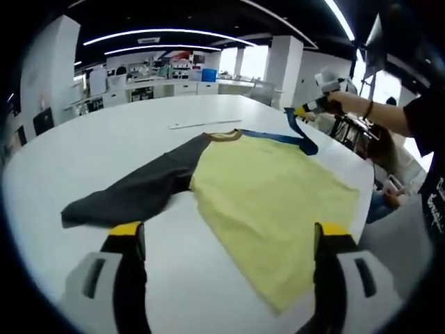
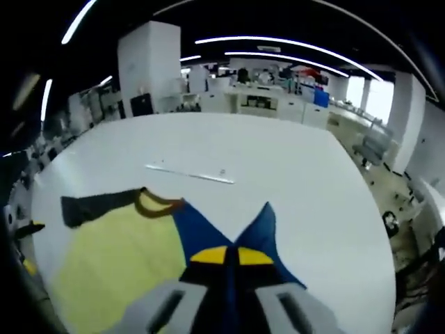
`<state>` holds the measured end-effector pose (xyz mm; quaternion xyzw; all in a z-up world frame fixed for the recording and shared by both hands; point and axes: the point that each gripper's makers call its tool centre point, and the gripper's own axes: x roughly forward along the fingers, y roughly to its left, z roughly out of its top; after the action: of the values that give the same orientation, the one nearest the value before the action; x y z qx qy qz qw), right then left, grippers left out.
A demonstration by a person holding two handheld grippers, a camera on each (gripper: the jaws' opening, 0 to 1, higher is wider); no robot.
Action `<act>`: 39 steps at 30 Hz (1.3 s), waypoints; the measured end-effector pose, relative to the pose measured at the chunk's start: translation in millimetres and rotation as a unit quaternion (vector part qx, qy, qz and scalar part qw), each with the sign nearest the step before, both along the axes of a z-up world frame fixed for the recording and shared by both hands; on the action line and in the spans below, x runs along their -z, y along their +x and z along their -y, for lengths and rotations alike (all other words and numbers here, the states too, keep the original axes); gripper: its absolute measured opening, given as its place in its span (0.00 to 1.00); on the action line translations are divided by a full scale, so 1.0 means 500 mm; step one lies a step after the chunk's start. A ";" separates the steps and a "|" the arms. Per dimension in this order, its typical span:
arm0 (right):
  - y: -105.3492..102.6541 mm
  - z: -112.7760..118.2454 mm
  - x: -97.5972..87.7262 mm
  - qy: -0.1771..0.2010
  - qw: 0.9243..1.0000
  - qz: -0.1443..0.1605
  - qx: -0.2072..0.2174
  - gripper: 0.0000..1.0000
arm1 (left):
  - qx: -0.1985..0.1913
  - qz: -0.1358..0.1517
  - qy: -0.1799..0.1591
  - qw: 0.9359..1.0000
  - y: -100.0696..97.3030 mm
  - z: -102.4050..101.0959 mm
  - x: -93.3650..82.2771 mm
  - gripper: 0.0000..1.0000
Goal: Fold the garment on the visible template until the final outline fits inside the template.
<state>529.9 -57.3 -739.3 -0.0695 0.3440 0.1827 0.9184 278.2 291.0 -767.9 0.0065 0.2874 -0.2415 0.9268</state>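
A shirt with a yellow body [image 1: 271, 202], a dark grey sleeve [image 1: 132, 195] and a brown collar [image 1: 224, 136] lies flat on the white table [image 1: 125, 132]. Its blue sleeve [image 1: 300, 138] is raised at the far side, pinched by my right gripper [image 1: 302, 111], which a person's hand holds. My left gripper [image 1: 229, 233] stands open just above the shirt's near hem, its jaws wide apart. In the right gripper view, my right gripper [image 2: 232, 256] is shut on the blue sleeve [image 2: 261, 226], with the yellow body [image 2: 115, 261] and grey sleeve [image 2: 94, 205] to its left.
A thin pale strip [image 1: 205, 124] [image 2: 191, 174] lies on the table beyond the collar. The person [image 1: 417, 125] stands at the table's right edge. Desks, pillars and a blue bin [image 1: 208, 74] fill the room behind.
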 end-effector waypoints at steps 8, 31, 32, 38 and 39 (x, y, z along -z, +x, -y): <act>0.016 -0.081 -0.010 -0.004 0.999 0.004 -0.040 0.00 | 0.004 0.001 -0.006 1.000 -0.007 0.006 -0.001 0.99; 0.006 -0.295 -0.003 -0.048 0.985 0.026 -0.166 0.00 | -0.003 -0.010 -0.015 1.000 -0.020 -0.001 0.015 0.98; 0.006 -0.302 -0.005 -0.052 0.983 0.029 -0.173 0.00 | -0.003 -0.011 -0.015 1.000 -0.021 -0.002 0.016 0.98; -0.009 -0.346 -0.019 -0.047 0.979 0.035 -0.194 0.00 | -0.005 -0.015 -0.013 1.000 -0.029 -0.002 0.018 0.98; -0.005 -0.354 -0.020 -0.043 0.979 0.035 -0.197 0.00 | -0.005 -0.015 -0.013 1.000 -0.029 -0.002 0.018 0.98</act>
<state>527.3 119.5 -729.1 -0.1821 0.2991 0.3424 0.8719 263.6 292.2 -777.0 -0.0105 0.2981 -0.2403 0.9237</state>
